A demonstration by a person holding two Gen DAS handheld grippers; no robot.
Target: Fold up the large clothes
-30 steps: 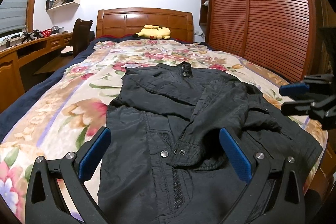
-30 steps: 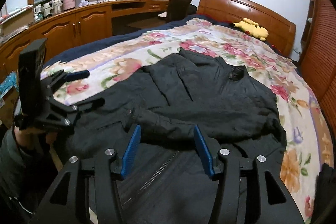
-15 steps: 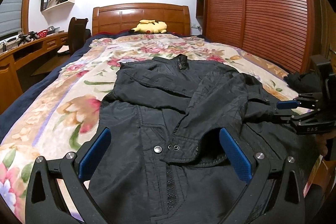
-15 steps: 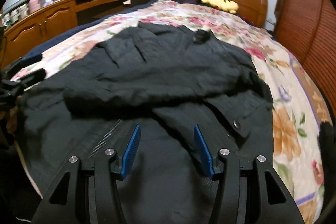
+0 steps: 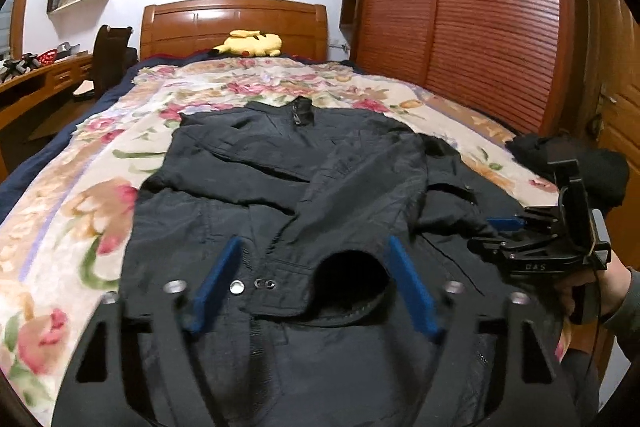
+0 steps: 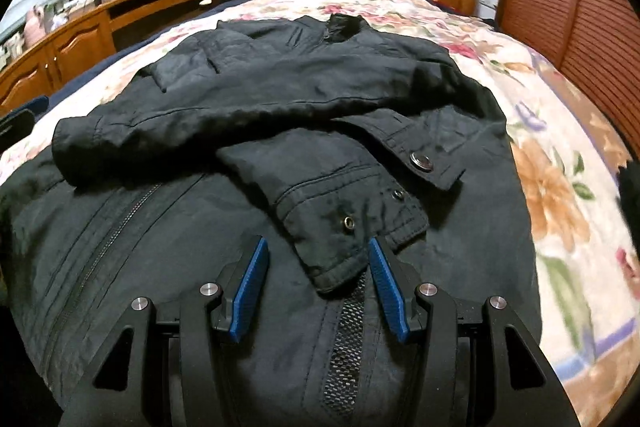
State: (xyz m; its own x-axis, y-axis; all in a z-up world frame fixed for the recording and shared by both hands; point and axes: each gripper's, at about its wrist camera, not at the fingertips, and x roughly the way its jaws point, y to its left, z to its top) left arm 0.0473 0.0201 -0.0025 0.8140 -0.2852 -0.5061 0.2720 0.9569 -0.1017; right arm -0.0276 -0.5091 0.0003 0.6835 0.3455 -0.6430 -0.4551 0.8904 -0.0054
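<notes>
Black jacket (image 5: 248, 211) lies flat, front up, collar toward the headboard, both sleeves folded across its chest, cuffs unsnapped.

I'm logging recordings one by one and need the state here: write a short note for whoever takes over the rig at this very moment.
Left tool: jaws closing, a sleeve cuff lies between the pads, not yet pinched.
Right tool: part open over the other cuff, pads not pressing it.
Black jacket lies spread on the floral bedspread, collar toward the headboard, both sleeves crossed over the front.
Done: sleeves folded in.
Left: take hold and fold the body up; probably starting from the hem end near the tools.
</notes>
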